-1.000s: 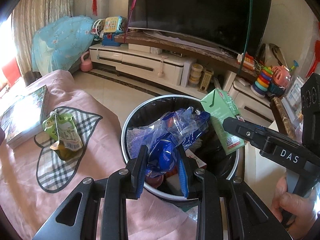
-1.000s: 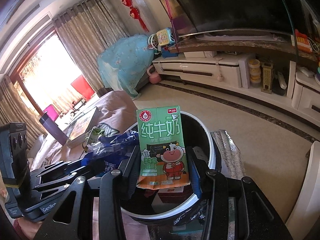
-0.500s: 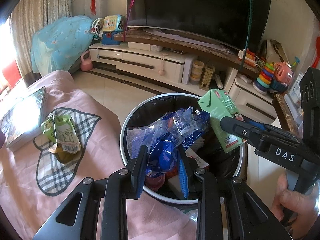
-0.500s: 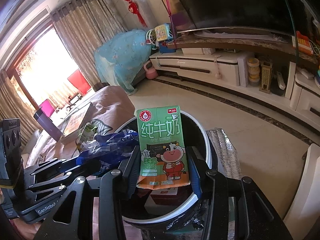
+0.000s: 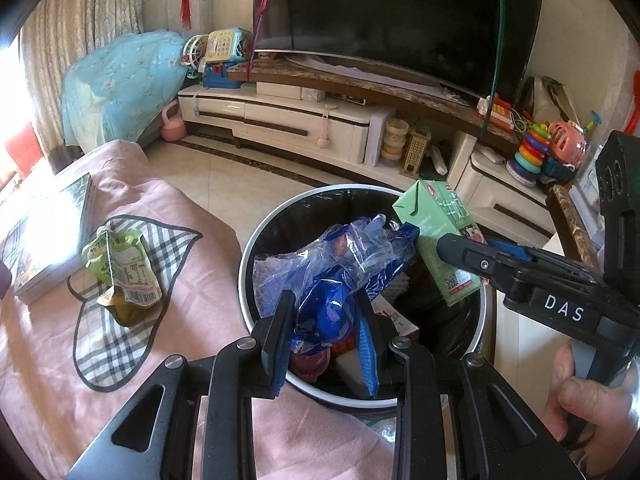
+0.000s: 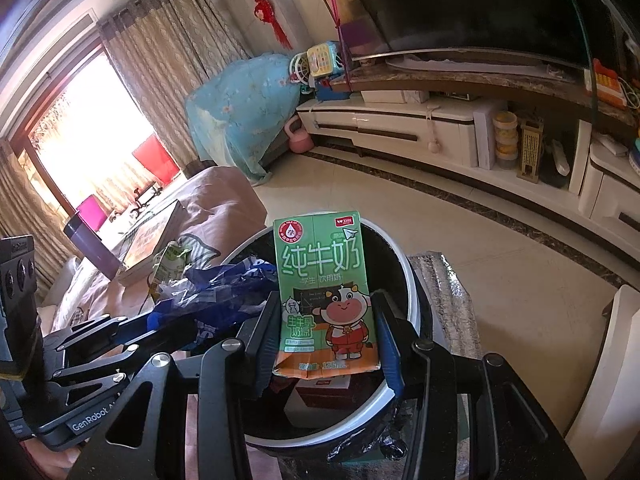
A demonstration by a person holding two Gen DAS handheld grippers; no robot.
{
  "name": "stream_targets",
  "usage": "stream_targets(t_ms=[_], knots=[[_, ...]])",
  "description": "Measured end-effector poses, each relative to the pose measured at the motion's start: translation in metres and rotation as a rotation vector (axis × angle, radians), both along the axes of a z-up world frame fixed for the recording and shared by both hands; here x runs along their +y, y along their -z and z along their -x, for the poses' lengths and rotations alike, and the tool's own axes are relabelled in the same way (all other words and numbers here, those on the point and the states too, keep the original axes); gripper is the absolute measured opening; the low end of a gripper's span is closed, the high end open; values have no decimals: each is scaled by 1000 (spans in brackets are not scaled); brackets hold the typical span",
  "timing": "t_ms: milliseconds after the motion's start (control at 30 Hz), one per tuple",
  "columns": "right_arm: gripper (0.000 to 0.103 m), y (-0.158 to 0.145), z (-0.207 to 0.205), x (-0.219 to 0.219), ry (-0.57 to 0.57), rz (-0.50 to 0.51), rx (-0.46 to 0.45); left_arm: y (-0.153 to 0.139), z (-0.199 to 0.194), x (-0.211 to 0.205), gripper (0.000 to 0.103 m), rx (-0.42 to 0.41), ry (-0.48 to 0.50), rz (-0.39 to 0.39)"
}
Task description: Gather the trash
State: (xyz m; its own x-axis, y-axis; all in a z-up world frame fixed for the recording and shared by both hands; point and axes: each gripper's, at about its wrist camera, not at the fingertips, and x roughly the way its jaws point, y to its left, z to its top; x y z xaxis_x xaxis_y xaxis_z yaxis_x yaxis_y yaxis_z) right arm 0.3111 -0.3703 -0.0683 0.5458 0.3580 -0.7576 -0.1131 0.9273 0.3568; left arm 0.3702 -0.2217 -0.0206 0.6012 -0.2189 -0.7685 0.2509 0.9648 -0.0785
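Now at drop step: left gripper clenched on blue plastic wrapper, right gripper grasping green milk carton, both held over trash bin. Next move, likely: release both, letting them fall inside bin. Green pouch lay left of bin, uncollected.

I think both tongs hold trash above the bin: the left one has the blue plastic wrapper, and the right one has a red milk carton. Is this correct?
Not quite: the milk carton is green, not red, as the right wrist view shows. The rest holds: the left tongs grip the blue plastic wrapper and the right tongs grip the carton, both above the bin.
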Motion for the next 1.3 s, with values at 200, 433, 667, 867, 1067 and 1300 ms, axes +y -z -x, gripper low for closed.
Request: stream_targets(t_ms=[200, 433, 667, 867, 1067, 1300], knots=[[44, 1, -1, 0, 0, 1, 6, 0, -2, 1, 30, 10, -1, 11], [51, 0, 2, -2, 17, -25, 5, -8, 3, 7, 55, -12, -12, 13], [73, -22, 20, -2, 29, -64, -50, -14, 28, 29, 64, -31, -45, 32], [91, -49, 48, 9, 46, -48, -124, -23, 66, 59, 74, -47, -85, 90], [100, -64, 84, 22, 75, -50, -174, -34, 125, 96, 79, -90, -123, 205], [103, -60, 139, 42, 89, -59, -182, -31, 193, 127, 81, -118, -138, 246]])
